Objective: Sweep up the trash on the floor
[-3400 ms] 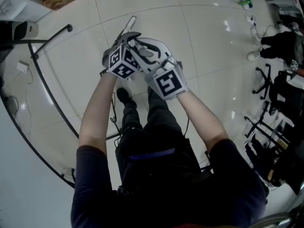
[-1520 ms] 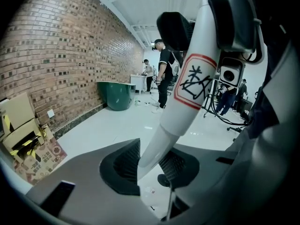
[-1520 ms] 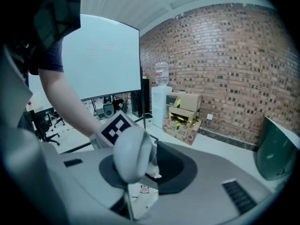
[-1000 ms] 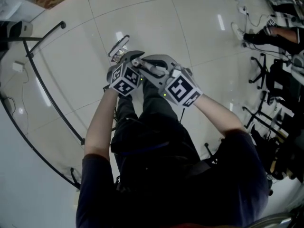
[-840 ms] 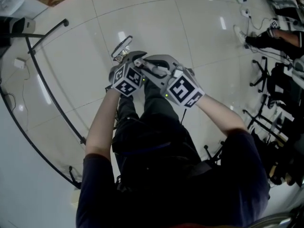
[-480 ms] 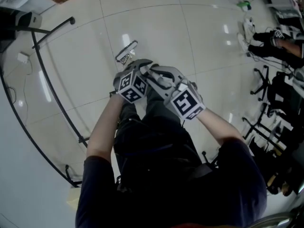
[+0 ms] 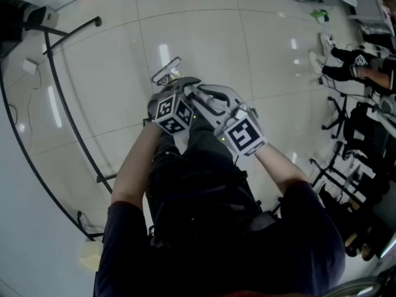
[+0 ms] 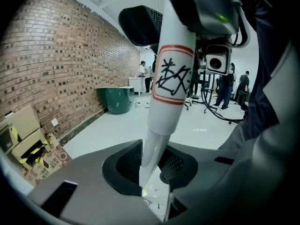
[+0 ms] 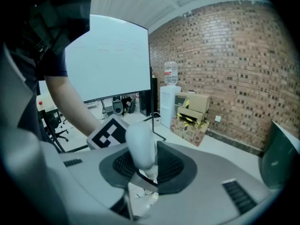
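At far left of the head view: black curved rail standing on glossy pale floor tiles, well apart from both tools.

Entry 1, left gripper. Its jaws had just been closing. They were clamped on the white broom handle, which ran up through the dark padded recess between them. A red-bordered label with black handwriting wrapped the handle above the grip. Behind it were a brick wall, cardboard boxes and a green bin.

Entry 2, trash. Small pale scraps lay on the floor, seen through the gap under the left jaws. They were too small to identify.

Entry 3, broom head. It was small and toothed, low over the tiles just ahead of the left gripper. Whether it touched the floor could not be told.

Entry 4, right gripper. It was held just beside the left one, and its jaws pinched the rounded upper end of the same handle. In its own view that end filled the padded recess, with the left gripper's marker cube close behind. Beyond stood a white screen, a water dispenser and more brick.

At far right of the head view: another person's shoes and black chair bases, well apart from the broom.
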Demonstrator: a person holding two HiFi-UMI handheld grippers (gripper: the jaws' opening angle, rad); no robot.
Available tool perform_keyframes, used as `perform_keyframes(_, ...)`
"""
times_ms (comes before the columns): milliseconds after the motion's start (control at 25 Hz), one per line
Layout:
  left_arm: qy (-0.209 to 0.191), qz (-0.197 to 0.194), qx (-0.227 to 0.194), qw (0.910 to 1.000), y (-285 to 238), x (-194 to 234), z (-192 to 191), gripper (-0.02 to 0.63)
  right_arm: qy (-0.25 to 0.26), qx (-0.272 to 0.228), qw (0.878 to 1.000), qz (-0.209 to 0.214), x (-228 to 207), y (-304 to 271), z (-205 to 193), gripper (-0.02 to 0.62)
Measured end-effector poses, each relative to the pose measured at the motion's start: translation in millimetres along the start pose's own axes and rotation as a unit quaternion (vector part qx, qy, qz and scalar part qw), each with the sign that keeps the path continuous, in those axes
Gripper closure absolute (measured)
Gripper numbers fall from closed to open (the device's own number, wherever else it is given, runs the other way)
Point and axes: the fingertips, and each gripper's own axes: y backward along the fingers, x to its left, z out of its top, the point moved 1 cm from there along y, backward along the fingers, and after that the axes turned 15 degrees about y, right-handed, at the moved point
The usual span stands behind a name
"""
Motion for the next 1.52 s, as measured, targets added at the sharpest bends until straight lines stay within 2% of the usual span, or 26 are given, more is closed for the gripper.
perform_keyframes(240, -0.01, 0.017, -0.013, 0.9997, 11, 39, 18, 0.537, 0.058, -0.053, 0.997, -0.013, -28, -22, 27, 0.489)
perform_keyframes(440, -0.033, 0.035, -0.045, 0.9978, 41, 62, 63, 0.538, 0.108, -0.107, 0.988, -0.018, -52, -20, 81, 0.49)
perform_keyframes(640, -0.055, 0.049, -0.075, 0.9945, 84, 63, 104, 0.538, 0.174, -0.135, 0.976, -0.007, -54, 0, 136, 0.489)
perform_keyframes(720, -0.067, 0.055, -0.09, 0.9922, 102, 60, 120, 0.538, 0.176, -0.142, 0.974, -0.009, -55, 11, 155, 0.489)
perform_keyframes(880, -0.076, 0.068, -0.119, 0.9877, 138, 51, 146, 0.538, 0.146, -0.151, 0.977, -0.022, -57, 32, 190, 0.488)
perform_keyframes(1040, -0.06, 0.077, -0.119, 0.988, 166, 35, 163, 0.537, 0.139, -0.163, 0.976, -0.028, -53, 56, 215, 0.486)
perform_keyframes(1120, -0.057, 0.097, -0.119, 0.9865, 178, 29, 166, 0.537, 0.135, -0.178, 0.974, -0.028, -49, 63, 227, 0.486)
perform_keyframes(1200, -0.063, 0.131, -0.126, 0.9812, 193, 26, 168, 0.533, 0.126, -0.199, 0.971, -0.027, -46, 68, 238, 0.485)
perform_keyframes(1240, -0.064, 0.151, -0.133, 0.9773, 202, 24, 168, 0.511, 0.116, -0.212, 0.97, -0.022, -44, 71, 244, 0.485)
perform_keyframes(1320, -0.059, 0.188, -0.144, 0.9698, 218, 17, 171, 0.462, 0.1, -0.241, 0.965, -0.005, -40, 81, 255, 0.486)
perform_keyframes(1440, -0.051, 0.236, -0.145, 0.9594, 236, 2, 171, 0.46, 0.086, -0.281, 0.955, 0.03, -30, 94, 268, 0.492)
perform_keyframes(1520, -0.037, 0.27, -0.146, 0.9511, 245, -10, 167, 0.46, 0.085, -0.289, 0.952, 0.056, -19, 100, 271, 0.494)
